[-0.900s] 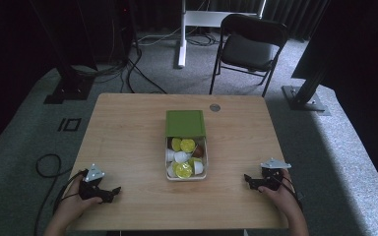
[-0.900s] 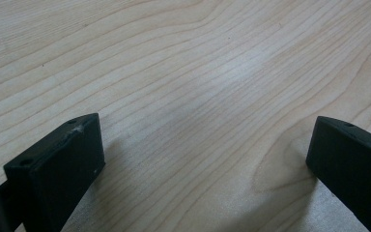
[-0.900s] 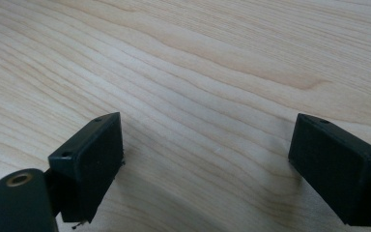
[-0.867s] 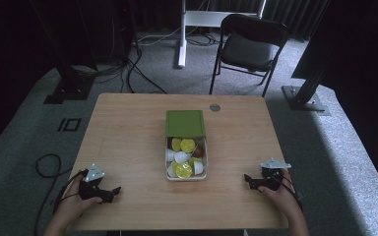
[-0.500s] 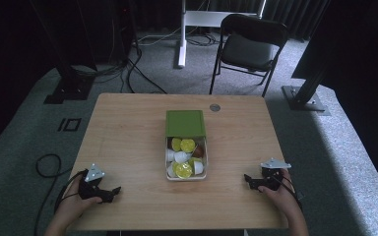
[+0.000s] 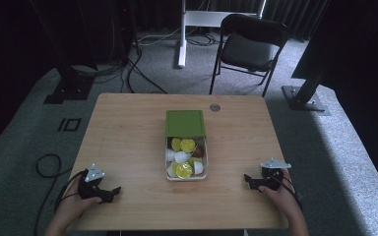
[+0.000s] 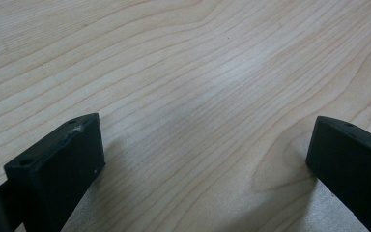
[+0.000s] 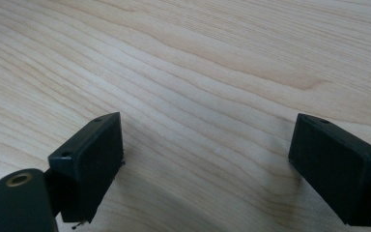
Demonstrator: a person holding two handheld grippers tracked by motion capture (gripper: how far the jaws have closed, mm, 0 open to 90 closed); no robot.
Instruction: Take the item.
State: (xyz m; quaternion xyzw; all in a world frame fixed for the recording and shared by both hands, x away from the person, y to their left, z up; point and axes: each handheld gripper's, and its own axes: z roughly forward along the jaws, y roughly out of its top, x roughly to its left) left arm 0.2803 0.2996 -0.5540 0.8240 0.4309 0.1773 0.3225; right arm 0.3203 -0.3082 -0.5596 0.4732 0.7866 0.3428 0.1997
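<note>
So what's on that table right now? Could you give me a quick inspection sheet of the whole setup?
Surface: wooden table, bare in front of both claws.
Job's things: white box at the centre, filled with yellow-green, white and brown capsules; green lid lies touching its far end.
Clutter: small round grey disc near the far edge.
Grippers: left claw and right claw rest near the table's near edge, both open and empty.
Cables: a black cable loops on the floor at left.
Surroundings: carpet, folding chair, dark stands.

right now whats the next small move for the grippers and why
Probably bring the right gripper in toward the box of capsules. Both it and the left gripper rest open on bare table, well apart from the box, whose green lid is already slid back.
</note>
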